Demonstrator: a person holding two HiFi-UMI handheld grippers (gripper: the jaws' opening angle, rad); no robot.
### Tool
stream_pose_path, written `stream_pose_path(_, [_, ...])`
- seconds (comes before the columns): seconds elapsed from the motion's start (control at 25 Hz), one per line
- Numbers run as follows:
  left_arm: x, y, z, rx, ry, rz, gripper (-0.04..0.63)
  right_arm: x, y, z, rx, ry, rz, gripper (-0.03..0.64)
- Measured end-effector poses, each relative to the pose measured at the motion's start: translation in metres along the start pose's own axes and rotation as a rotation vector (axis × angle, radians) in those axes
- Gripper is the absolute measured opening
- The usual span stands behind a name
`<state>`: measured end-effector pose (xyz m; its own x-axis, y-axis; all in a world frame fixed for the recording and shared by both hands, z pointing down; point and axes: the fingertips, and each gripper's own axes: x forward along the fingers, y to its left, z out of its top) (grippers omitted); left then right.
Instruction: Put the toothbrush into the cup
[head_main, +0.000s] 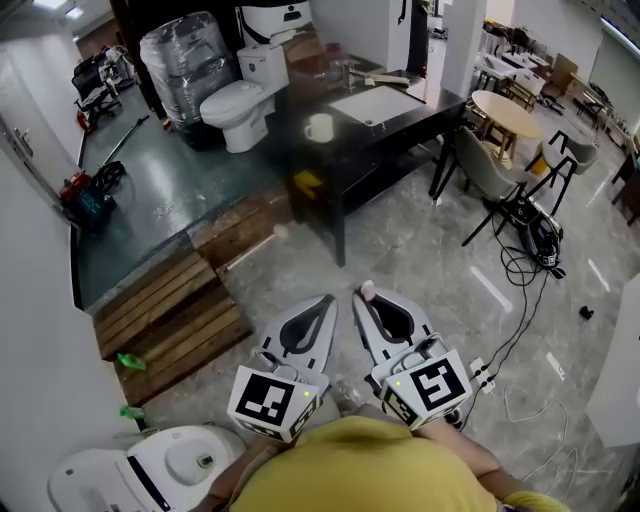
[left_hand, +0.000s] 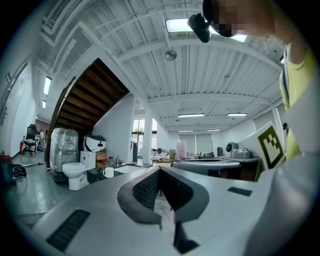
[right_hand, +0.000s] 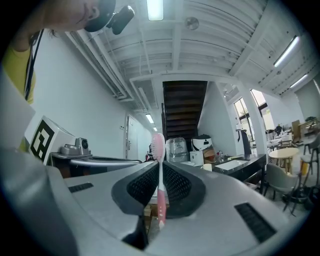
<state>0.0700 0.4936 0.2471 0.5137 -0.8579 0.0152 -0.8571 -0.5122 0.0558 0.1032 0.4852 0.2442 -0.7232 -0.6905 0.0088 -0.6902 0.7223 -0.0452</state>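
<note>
Down at six o'clock of the head view, close against my yellow shirt, I hold two tongs side by side above the floor. My left tongs (head_main: 328, 300) point toward one o'clock and my right tongs (head_main: 363, 294) toward eleven o'clock, so the tips lean near each other without touching; each marker cube sits at the end nearest me.

One toothbrush (right_hand: 160, 195) is here, pink, and it is clamped in my right tongs (right_hand: 160, 163). The right gripper view shows both jaws pressed on its handle, which stands upright between them. Its head rises past the tips with the bristles turned to nine o'clock. From the head view only that pale head (head_main: 368, 291) pokes out beyond the tips.

My left tongs (left_hand: 160, 170) are closed tip to tip, and the left gripper view shows nothing between the jaws.

One cup (head_main: 319, 127) is here, a white mug with a handle. It stands upright on the dark surface (head_main: 420, 120) at twelve o'clock from my tongs, well apart from them. Both gripper views catch it small in the distance (left_hand: 108, 172) (right_hand: 207, 167).

I count two white toilets: one (head_main: 240, 100) at eleven o'clock beside the surface, one (head_main: 150, 465) at seven o'clock near my left side.
</note>
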Motion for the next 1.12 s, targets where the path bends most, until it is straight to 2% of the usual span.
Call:
stream_pose_path(0.4, [0.028, 0.021, -0.008, -0.022, 0.019, 0.020, 0.005, 0.024, -0.024, -0.011, 0.029, 0.018, 0.019, 0.035])
stream_pose_path(1.12, [0.143, 0.150, 0.001, -0.043, 0.020, -0.053, 0.005, 0.174, -0.112, -0.002, 0.045, 0.007, -0.063, 0.037])
